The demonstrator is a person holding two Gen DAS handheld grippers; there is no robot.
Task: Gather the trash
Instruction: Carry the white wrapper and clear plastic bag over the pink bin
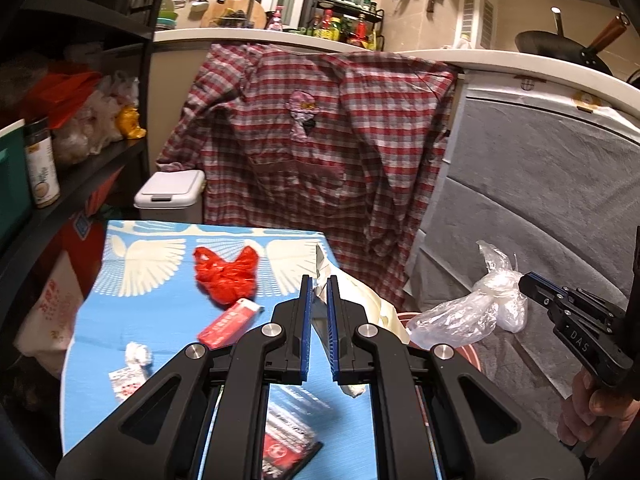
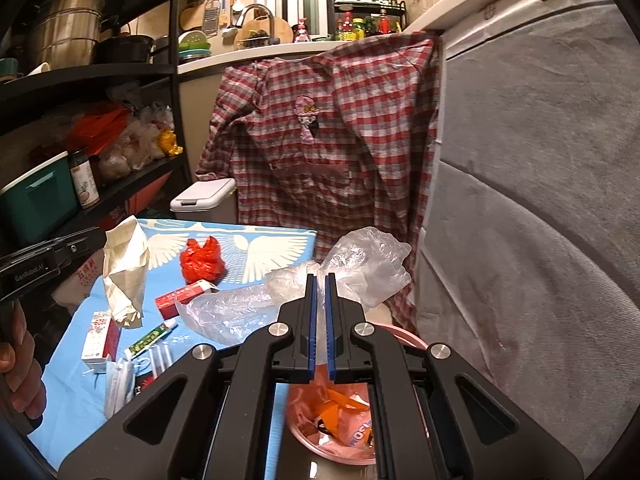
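Note:
My left gripper [image 1: 319, 282] is shut on a crumpled beige paper [image 1: 360, 300] above the blue table's right edge; the paper also shows in the right wrist view [image 2: 124, 276]. My right gripper [image 2: 320, 280] is shut on a clear plastic bag [image 2: 352, 268], held above a pink bin [image 2: 332, 412] that holds orange and pink wrappers. The bag shows in the left wrist view [image 1: 472, 304] too. On the blue table [image 1: 160, 308] lie a red plastic bag [image 1: 226, 274], a red box [image 1: 230, 322], a toothpaste tube [image 2: 150, 338] and several small packets.
A white lidded bin [image 1: 170, 196] stands behind the table. A plaid shirt [image 1: 312, 152] hangs from the counter. A dark shelf unit [image 1: 60, 160] with jars and bags is on the left. A grey covered appliance [image 2: 528, 200] fills the right.

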